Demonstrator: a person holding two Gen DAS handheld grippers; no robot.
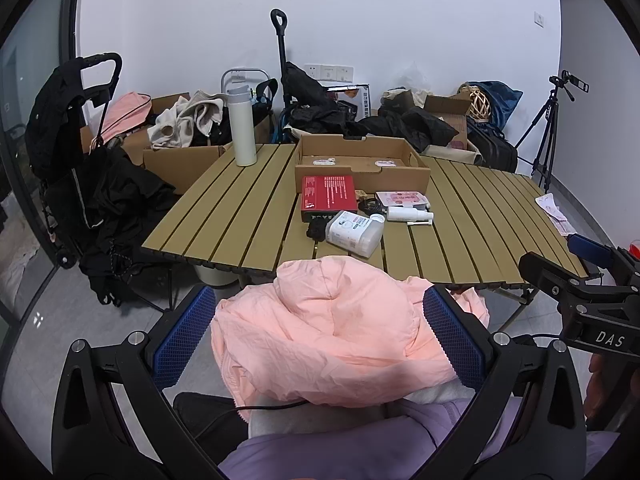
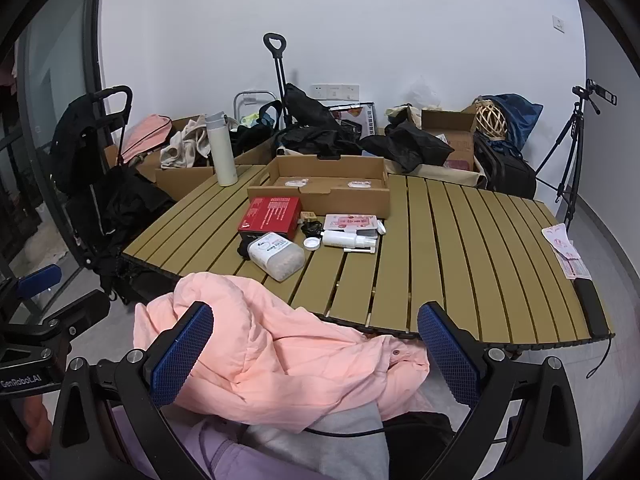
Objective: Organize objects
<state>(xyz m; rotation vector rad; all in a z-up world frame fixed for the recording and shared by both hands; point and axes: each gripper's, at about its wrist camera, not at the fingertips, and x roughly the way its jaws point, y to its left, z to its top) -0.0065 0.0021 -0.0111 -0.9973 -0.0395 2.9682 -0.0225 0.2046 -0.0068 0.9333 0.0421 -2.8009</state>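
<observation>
Pink and rumpled, the jacket (image 1: 336, 332) lies heaped on the person's lap, right under both tools and just short of the near edge of the slatted table (image 1: 240, 208). It fills the gap of the left gripper (image 1: 328, 332), whose blue pads (image 1: 182, 336) stand spread with the cloth bulging up between them; I cannot tell whether the pads press it or merely flank it. The right gripper (image 2: 316, 352) is likewise spread wide. Its left pad sits over the jacket's bulk, while its right pad (image 2: 448, 356) hangs beyond the hem, by the table edge.

So the bundle lies more toward the left tool; from the right wrist view its mass runs down and leftward, with a thinner tail trailing right toward a snap. That long axis crosses both gaps roughly side to side.

Further off on the table lie a red box (image 2: 270, 216), a clear lidded tub (image 2: 276, 256), a small white spray bottle (image 2: 348, 238) and an open cardboard tray (image 2: 320, 196), well apart from the fingers.

My guess is the left tool is better placed to pinch the cloth first.
</observation>
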